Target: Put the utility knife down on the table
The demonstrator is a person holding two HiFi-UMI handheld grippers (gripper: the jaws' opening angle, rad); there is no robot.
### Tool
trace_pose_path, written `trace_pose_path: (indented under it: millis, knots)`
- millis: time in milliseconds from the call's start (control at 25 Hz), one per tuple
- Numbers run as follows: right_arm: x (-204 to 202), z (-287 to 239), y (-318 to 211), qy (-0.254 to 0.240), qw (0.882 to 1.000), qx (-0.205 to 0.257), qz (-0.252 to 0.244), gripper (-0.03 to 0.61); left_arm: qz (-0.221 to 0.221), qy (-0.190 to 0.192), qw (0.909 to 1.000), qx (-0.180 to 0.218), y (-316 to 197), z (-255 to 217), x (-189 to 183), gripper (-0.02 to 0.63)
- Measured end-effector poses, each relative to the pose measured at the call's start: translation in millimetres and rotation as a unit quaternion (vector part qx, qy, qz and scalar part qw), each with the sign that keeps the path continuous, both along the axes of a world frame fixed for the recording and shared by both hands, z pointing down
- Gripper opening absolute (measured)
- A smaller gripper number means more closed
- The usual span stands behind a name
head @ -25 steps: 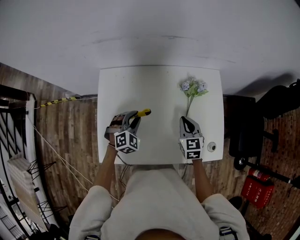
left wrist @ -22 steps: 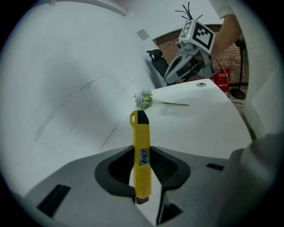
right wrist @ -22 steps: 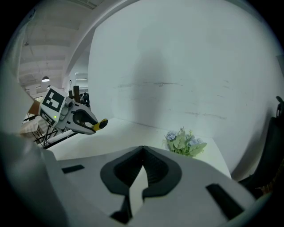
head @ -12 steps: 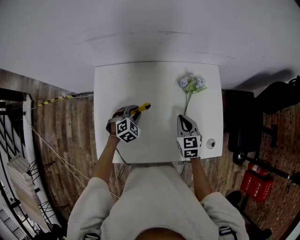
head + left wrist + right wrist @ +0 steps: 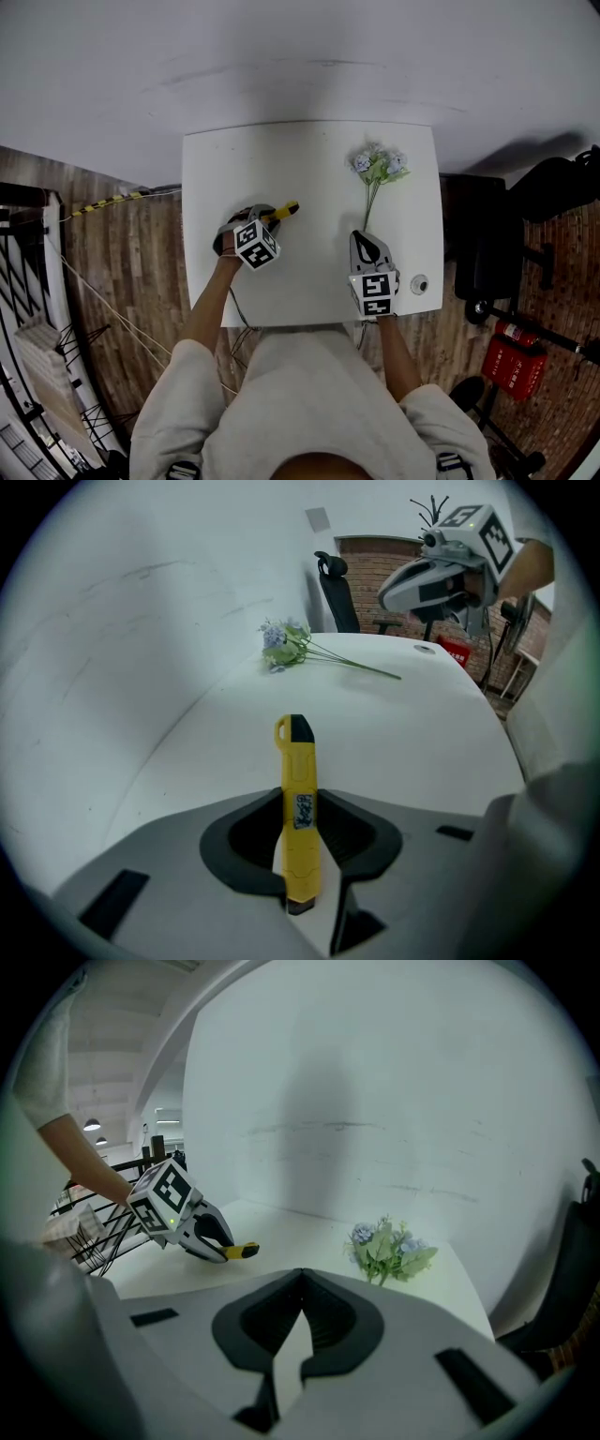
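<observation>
Left gripper (image 5: 264, 218) has sunk toward desk (image 5: 309, 159) and tipped steeper, well left of flower sprig (image 5: 377, 167). Jaws part-closed, clamped on yellow utility knife (image 5: 298, 761). Knife touching desk or not: cannot tell. Right gripper (image 5: 300, 1283) just below sprig's stem, unmoved, jaws together, empty. Judgement: lowering nearly done, release still to come.
</observation>
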State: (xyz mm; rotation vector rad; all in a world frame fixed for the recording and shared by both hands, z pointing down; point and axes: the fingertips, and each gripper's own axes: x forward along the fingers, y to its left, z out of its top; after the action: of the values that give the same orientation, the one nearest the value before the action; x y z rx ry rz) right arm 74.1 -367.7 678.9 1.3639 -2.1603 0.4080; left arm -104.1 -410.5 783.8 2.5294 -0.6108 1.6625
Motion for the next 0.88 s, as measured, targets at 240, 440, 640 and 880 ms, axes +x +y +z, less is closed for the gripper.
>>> trace_pose_path:
  millis: [240, 440, 640, 880]
  knots:
    - [4, 1, 0, 0.001, 1.000, -0.002, 0.004, -0.002, -0.001, -0.004, 0.9992, -0.039, -3, 12, 4, 0.109]
    - [9, 0, -1, 0.003, 1.000, 0.001, 0.009, -0.002, 0.022, -0.019, 0.9984, -0.049, -1, 18, 6, 0.109]
    - [10, 1, -3, 0.002, 1.000, 0.000, 0.010, -0.002, 0.023, -0.014, 0.9974, -0.066, -3, 20, 7, 0.112]
    - [5, -1, -2, 0.001, 1.000, 0.001, 0.007, -0.002, 0.012, -0.013, 0.9968, -0.078, -3, 19, 5, 0.121]
